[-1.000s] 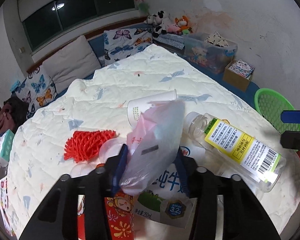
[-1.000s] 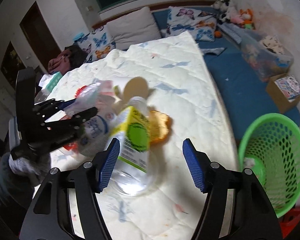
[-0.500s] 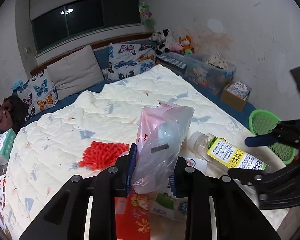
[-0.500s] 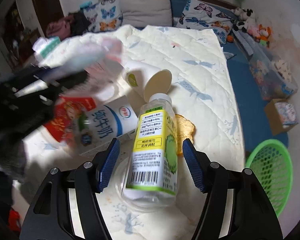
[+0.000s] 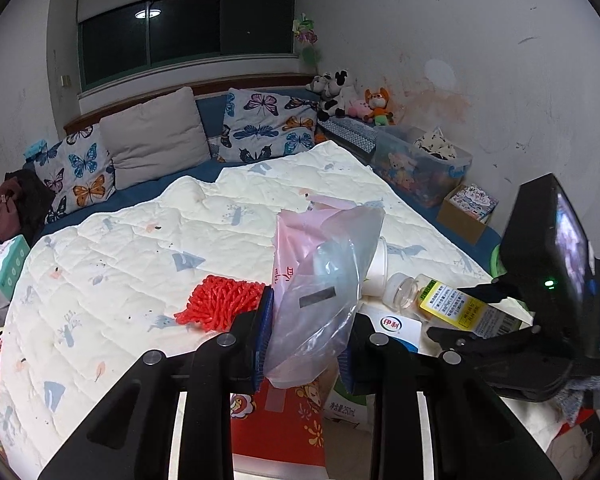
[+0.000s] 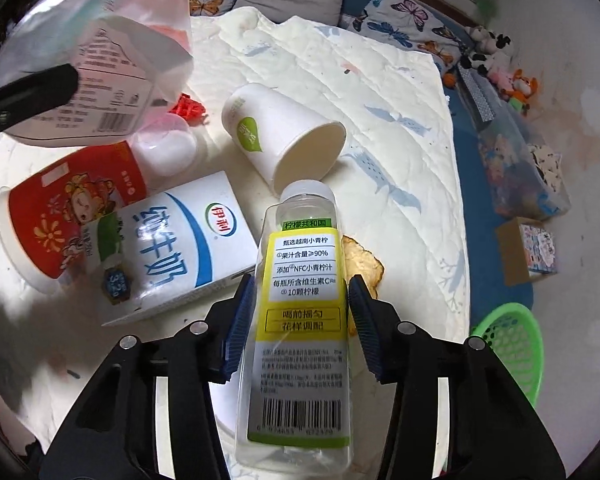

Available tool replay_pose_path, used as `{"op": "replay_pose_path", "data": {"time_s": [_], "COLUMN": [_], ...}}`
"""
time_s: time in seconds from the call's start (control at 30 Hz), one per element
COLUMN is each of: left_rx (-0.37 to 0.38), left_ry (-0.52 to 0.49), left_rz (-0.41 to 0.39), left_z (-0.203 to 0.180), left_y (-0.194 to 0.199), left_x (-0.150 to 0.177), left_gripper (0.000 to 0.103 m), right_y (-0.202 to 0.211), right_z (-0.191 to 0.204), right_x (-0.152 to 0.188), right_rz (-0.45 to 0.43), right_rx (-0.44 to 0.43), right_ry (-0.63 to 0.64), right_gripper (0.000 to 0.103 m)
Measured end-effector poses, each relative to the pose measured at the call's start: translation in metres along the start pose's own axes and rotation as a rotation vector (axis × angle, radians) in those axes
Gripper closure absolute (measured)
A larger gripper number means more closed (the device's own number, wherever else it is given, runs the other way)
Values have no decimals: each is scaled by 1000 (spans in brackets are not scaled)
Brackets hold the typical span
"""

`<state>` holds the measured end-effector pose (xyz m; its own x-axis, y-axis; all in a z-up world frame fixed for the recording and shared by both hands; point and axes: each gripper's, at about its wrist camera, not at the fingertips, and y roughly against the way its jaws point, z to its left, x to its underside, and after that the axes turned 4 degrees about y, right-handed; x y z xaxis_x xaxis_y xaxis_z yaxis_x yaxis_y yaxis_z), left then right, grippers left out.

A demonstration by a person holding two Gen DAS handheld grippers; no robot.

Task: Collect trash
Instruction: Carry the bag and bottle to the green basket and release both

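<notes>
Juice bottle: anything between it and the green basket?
Nothing visible. The right gripper has just been closing its jaws around the juice bottle; the green basket sits on the floor off the bed's edge, with only bare quilt between.

Carton (image 6: 180,248) left of bottle (image 6: 304,300)

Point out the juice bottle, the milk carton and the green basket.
juice bottle (image 6: 302,280), right wrist view, yellow label.
milk carton (image 6: 172,252), right wrist view, printed front face.
green basket (image 6: 508,344), right wrist view, mesh wall.
</notes>
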<state>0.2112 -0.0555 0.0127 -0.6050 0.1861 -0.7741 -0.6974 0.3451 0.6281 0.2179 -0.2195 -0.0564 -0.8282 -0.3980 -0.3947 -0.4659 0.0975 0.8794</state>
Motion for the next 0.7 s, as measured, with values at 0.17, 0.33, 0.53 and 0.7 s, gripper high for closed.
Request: {"op": "replay_pose_path", "data": {"time_s": [0.17, 0.33, 0.53, 0.7], "left_rx": [-2, -3, 17, 70], "left_ry": [0, -4, -30, -61], "left_rz": [-2, -4, -6, 6], "left_z": [2, 0, -14, -43], "left_y": [5, 9, 13, 15], "left_x": [2, 1, -3, -7], "left_gripper": [76, 76, 76, 76], "right_y": [9, 33, 67, 99], "right_z": [-6, -16, -43, -73], "right_x": [3, 10, 29, 59], "right_rz": [-51, -109, -188, -243], "right_rx": [-24, -101, -204, -180], "right_ry": [-28, -85, -192, -262], "right_gripper": [56, 56, 57, 56]}}
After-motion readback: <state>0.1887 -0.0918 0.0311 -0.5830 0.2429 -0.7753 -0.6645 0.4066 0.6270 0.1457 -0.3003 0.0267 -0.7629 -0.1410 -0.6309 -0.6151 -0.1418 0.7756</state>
